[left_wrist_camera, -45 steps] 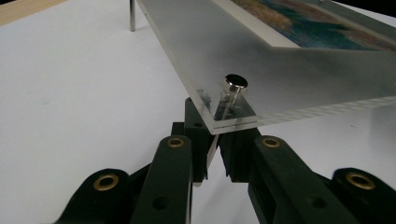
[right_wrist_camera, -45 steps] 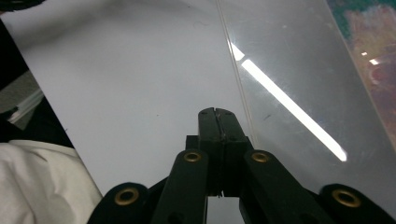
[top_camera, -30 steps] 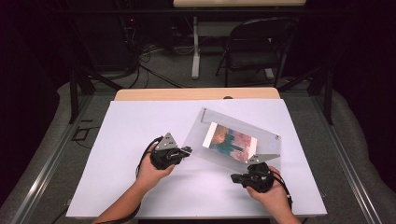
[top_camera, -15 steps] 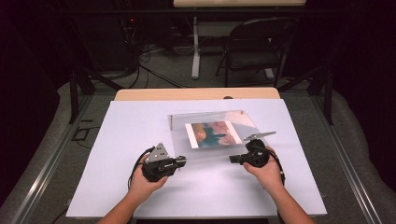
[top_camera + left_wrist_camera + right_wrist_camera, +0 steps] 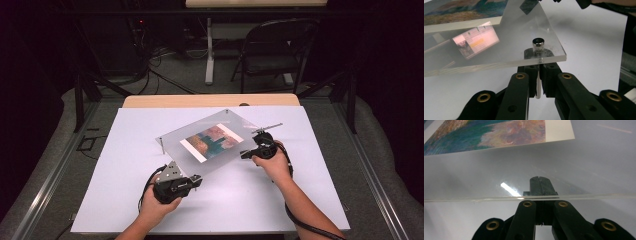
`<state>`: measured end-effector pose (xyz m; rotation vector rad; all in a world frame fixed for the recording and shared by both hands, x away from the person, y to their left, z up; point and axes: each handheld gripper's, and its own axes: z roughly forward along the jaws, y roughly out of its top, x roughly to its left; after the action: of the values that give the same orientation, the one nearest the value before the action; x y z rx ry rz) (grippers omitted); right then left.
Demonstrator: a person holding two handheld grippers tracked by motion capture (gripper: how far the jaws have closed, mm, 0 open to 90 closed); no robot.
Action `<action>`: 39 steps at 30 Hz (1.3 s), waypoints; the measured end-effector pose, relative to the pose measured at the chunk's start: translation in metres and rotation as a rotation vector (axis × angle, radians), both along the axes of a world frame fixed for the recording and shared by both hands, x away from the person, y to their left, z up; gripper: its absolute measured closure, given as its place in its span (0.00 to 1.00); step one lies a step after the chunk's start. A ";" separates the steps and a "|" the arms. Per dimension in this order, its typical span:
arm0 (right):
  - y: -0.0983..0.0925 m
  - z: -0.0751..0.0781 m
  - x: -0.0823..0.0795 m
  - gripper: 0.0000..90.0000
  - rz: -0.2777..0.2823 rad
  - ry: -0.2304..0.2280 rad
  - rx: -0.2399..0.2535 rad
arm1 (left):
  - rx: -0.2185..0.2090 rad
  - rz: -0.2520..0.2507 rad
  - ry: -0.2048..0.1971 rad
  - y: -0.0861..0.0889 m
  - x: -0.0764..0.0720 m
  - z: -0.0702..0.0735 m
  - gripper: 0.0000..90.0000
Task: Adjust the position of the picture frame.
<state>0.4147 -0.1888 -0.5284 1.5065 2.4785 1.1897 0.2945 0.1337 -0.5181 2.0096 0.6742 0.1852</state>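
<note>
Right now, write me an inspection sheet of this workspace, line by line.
Surface: white table top, wooden strip along its far edge.
Job's things: clear acrylic panel with a colourful print in it, metal standoff posts at its corners, held tilted above the table.
Clutter: nothing seen.
Grippers: left hand-held gripper shut on a corner standoff post beneath the panel; right hand-held gripper shut on the panel's edge.
Cables: a black cable trails from each hand-held gripper along the forearm; more cables on the floor beyond the table.
Surroundings: folding chair, a table leg and dark stands behind; grey floor.
</note>
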 end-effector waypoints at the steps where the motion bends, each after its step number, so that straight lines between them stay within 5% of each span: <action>1: -0.001 0.000 -0.001 1.00 -0.006 -0.014 -0.002 | 0.001 -0.001 0.001 -0.001 0.000 0.001 0.94; 11: -0.030 0.012 -0.055 0.91 -0.042 -0.136 -0.059 | 0.052 -0.069 0.016 -0.029 -0.005 -0.013 0.95; 16: -0.038 0.010 -0.088 0.86 -0.028 -0.176 0.010 | 0.126 -0.075 0.022 -0.040 -0.009 -0.028 0.94; 18: -0.039 0.007 -0.098 0.85 -0.028 -0.190 0.025 | 0.122 -0.069 0.014 -0.041 -0.011 -0.032 0.93; 27: -0.035 0.003 -0.106 0.79 -0.021 -0.250 0.058 | 0.080 -0.075 0.019 -0.037 -0.010 -0.035 0.90; 39: -0.033 -0.002 -0.106 0.71 -0.013 -0.268 0.062 | 0.056 -0.082 0.049 -0.027 -0.016 -0.030 0.64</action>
<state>0.3085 -0.2217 -0.5304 1.2753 2.2741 1.3754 0.2781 0.1066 -0.5480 2.0974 0.6221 0.1074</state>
